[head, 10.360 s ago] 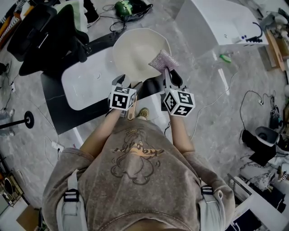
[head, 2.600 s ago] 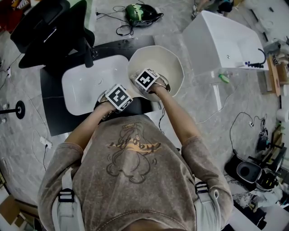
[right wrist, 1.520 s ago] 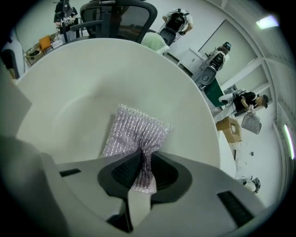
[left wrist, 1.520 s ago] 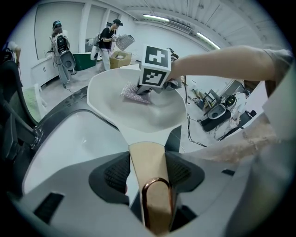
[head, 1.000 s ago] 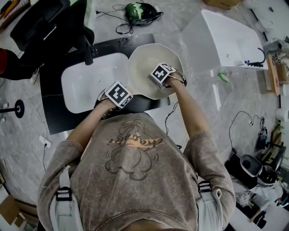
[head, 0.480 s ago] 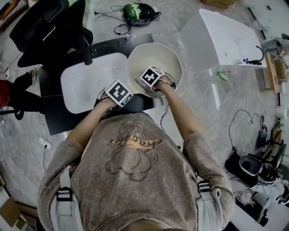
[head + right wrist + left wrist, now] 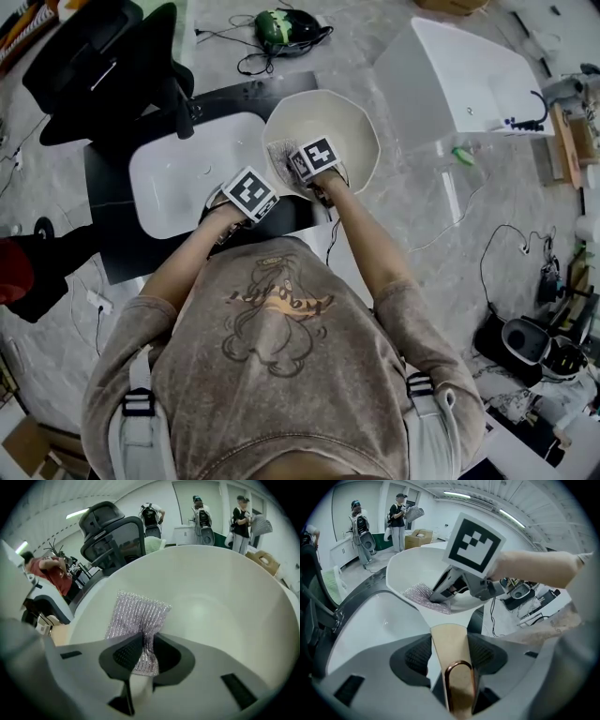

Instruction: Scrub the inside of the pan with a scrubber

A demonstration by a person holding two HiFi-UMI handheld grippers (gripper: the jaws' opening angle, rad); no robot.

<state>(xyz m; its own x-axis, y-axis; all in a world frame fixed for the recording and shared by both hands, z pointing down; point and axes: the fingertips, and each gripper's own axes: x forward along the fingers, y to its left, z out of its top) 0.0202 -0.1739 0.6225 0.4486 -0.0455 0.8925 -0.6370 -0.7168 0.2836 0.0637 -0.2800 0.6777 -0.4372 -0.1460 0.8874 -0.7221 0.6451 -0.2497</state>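
Observation:
The cream pan (image 7: 333, 122) rests on the black counter beside the sink. Its tan wooden handle (image 7: 449, 639), with a copper loop at its end, lies between the pads of my left gripper (image 7: 449, 654), which is shut on it. My right gripper (image 7: 316, 157) reaches into the pan's near left part. It is shut on the silvery mesh scrubber (image 7: 138, 613), pinched at its lower end, and the scrubber lies flat against the pan's inner wall (image 7: 215, 602). From the left gripper view the scrubber (image 7: 423, 597) shows under the right gripper (image 7: 454, 581).
A white sink (image 7: 178, 178) is set in the black counter (image 7: 112, 234) left of the pan. A black office chair (image 7: 103, 56) stands behind it. A white tub (image 7: 464, 66) stands at the right, and cables run over the floor. Several people stand far back.
My right gripper has swept the scrubber from the pan's right side toward its left near side. The left gripper holds still on the handle. A person in red has moved at the left.

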